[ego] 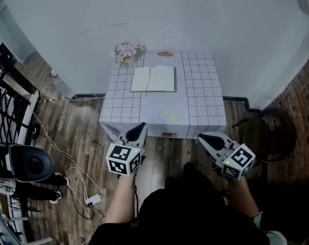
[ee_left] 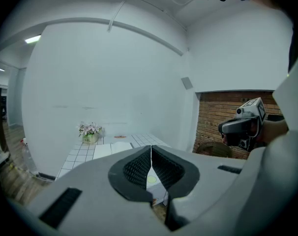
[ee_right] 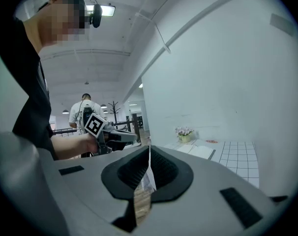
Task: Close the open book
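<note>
You're holding both grippers, left point(ego: 137, 131) and right point(ego: 206, 138), jaws pinched empty, well short of the open book point(ego: 154, 79) lying on the counter point(ego: 200, 103).

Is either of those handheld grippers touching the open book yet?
Apart. The head view shows the left gripper and right gripper short of the table, while the book lies toward its far side.

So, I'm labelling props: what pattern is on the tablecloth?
Thin dark square grid on the white tablecloth, plain down the middle; best in head view.
</note>
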Action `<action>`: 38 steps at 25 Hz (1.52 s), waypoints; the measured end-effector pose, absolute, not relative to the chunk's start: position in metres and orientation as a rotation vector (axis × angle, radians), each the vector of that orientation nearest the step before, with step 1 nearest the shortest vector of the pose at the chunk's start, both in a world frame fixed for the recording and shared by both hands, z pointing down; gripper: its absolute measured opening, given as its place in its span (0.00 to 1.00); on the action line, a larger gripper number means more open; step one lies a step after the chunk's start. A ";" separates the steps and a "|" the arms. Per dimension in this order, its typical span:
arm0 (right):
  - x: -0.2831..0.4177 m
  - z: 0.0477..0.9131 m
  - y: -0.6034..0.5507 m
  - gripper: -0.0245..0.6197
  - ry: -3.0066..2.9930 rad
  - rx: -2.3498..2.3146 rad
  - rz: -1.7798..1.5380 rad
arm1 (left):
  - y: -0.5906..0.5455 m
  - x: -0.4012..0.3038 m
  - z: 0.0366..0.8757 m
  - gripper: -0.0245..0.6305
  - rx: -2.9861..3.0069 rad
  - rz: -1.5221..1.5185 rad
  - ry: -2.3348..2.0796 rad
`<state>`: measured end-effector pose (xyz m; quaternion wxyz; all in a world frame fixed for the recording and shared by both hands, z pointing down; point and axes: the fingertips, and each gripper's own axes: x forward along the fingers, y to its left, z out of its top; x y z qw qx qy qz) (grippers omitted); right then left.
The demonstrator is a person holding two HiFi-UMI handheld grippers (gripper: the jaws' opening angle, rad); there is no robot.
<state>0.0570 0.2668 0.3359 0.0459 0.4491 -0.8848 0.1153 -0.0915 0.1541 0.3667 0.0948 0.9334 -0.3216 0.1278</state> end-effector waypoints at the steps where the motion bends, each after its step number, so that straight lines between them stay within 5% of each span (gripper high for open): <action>1: 0.059 0.338 0.260 0.05 -2.702 1.372 0.360 | 0.148 -0.091 0.369 0.05 2.760 0.379 -0.955; 31: 0.169 0.398 -0.046 0.05 -2.769 0.921 0.529 | -0.090 0.011 0.404 0.06 2.527 0.483 -1.210; 38: 0.151 0.436 -0.100 0.17 -2.662 0.865 0.584 | -0.143 0.002 0.428 0.05 2.512 0.495 -1.182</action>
